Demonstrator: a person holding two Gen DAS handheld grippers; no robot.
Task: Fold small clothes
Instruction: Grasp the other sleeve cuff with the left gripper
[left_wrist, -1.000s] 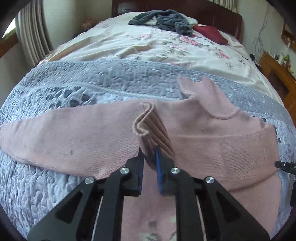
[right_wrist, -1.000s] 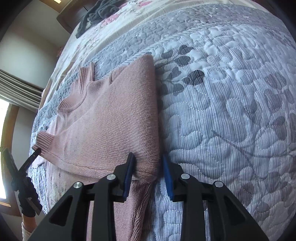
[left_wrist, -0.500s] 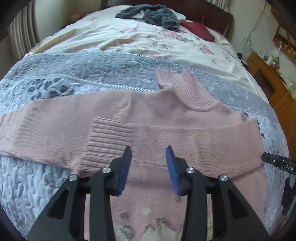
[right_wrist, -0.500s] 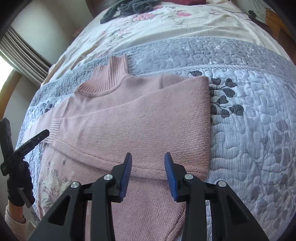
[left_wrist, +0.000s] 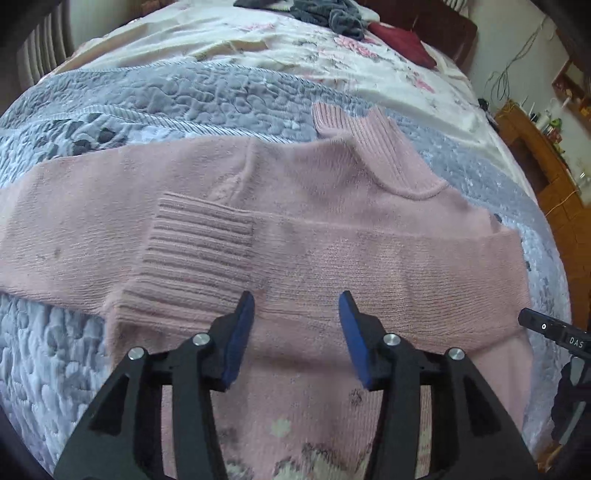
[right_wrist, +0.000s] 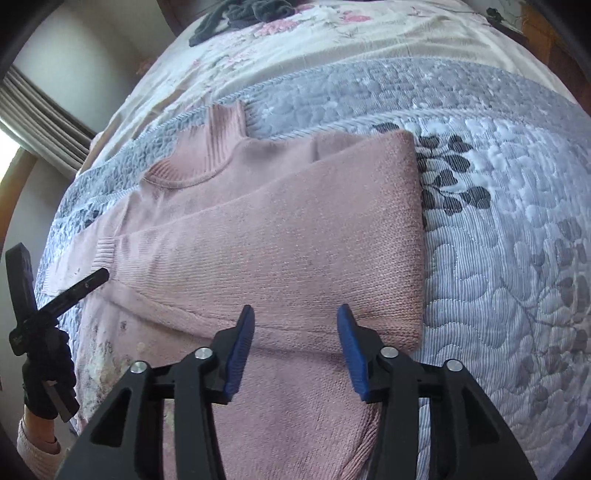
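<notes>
Item: pink knit sweater (left_wrist: 332, 229), lying flat on the grey quilted bedspread (left_wrist: 184, 96) across a bed.

Change, left side: 1 second ago the left hand-held gripper (left_wrist: 297, 328) pinched the ribbed cuff (left_wrist: 199, 254) of the folded-over sleeve. Now its jaws stand wide apart with nothing between them, and the cuff lies released, flat on the sweater's chest.

Change, right side: the right hand-held gripper (right_wrist: 295, 339), which was closing on the folded edge (right_wrist: 415, 240) 1 second ago, is now open, empty and drawn back above the sweater body.

Meaning: judged from the lie of the cloth, 1 sleeve fold is finished. The sleeve on the other side (left_wrist: 55, 221) remains spread outward over the quilt, so it is likely next.

Edges: the turtleneck collar (right_wrist: 221, 144) points toward the head of the bed. The folded side edge is straight and sits against the leaf print of the quilt. The hem end runs under both grippers and out of view.

Open room: bare quilt lies on both sides of the sweater, and the floral sheet (left_wrist: 258, 44) beyond is free up to a dark clothes heap (left_wrist: 332, 14) and a red item (left_wrist: 402, 40), both well apart from the work. A wooden cabinet (left_wrist: 535, 158) stands beside the bed.
</notes>
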